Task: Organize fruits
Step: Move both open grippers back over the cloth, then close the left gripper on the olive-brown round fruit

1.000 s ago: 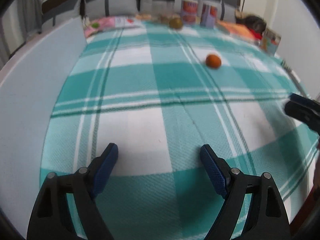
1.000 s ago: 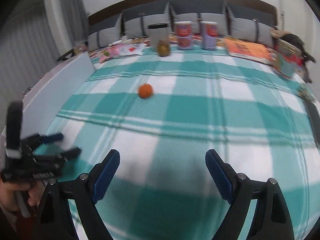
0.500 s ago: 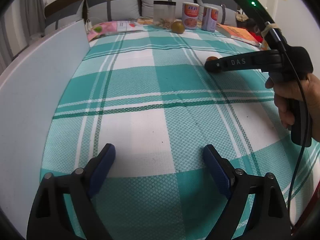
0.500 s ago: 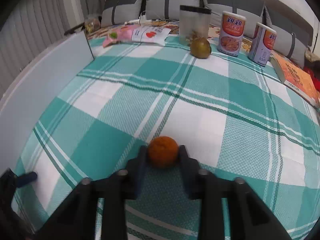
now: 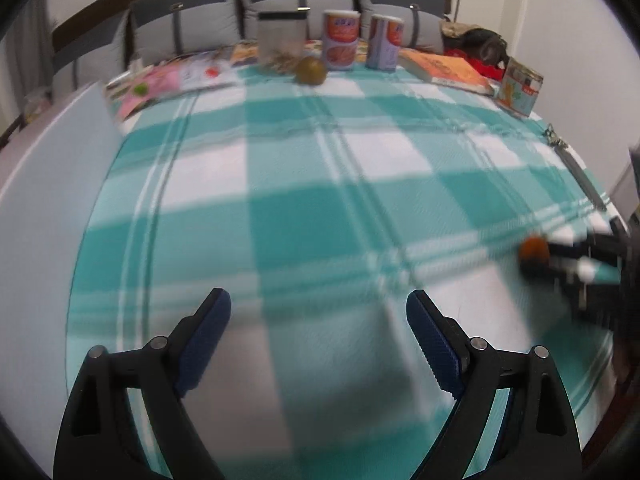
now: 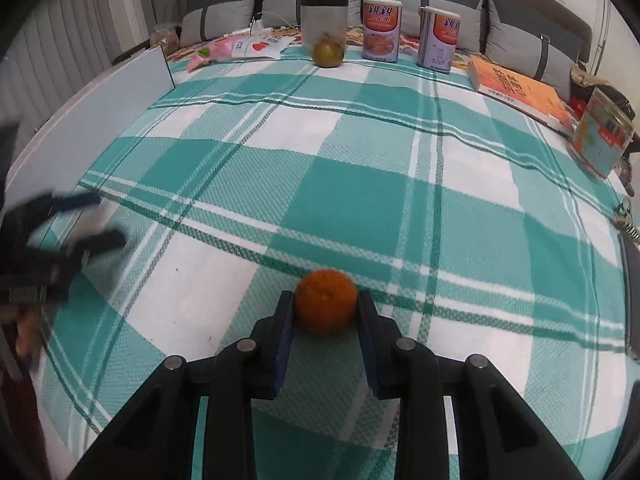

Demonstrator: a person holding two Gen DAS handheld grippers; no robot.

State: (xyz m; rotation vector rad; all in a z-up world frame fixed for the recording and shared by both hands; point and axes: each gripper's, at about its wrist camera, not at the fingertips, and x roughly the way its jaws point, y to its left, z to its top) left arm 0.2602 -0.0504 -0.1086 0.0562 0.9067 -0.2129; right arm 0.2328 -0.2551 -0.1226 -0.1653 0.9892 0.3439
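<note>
A small orange (image 6: 326, 302) sits between the blue pads of my right gripper (image 6: 326, 300), low over the teal checked cloth (image 6: 360, 200). Both pads touch its sides, and the jaws are opening slightly. In the left wrist view the same orange (image 5: 534, 250) shows blurred at the right edge, at the tips of the right gripper (image 5: 532, 260). My left gripper (image 5: 318, 300) stands wide open over the cloth with nothing between its fingers. It appears blurred at the left of the right wrist view (image 6: 106, 218). A green-brown round fruit (image 6: 327, 53) rests at the far edge.
Behind the green-brown fruit stands a clear jar (image 6: 323, 22). Two tall cans (image 6: 381, 28) stand to its right, then an orange book (image 6: 520, 92) and a small printed jar (image 6: 604, 136). A white board (image 6: 80, 120) lines the left side. Snack packets (image 6: 240, 48) lie far left.
My right gripper closed on the orange out on the cloth and drew it nearer, toward the right edge of the left view. My left gripper stayed open and moved across the cloth.
</note>
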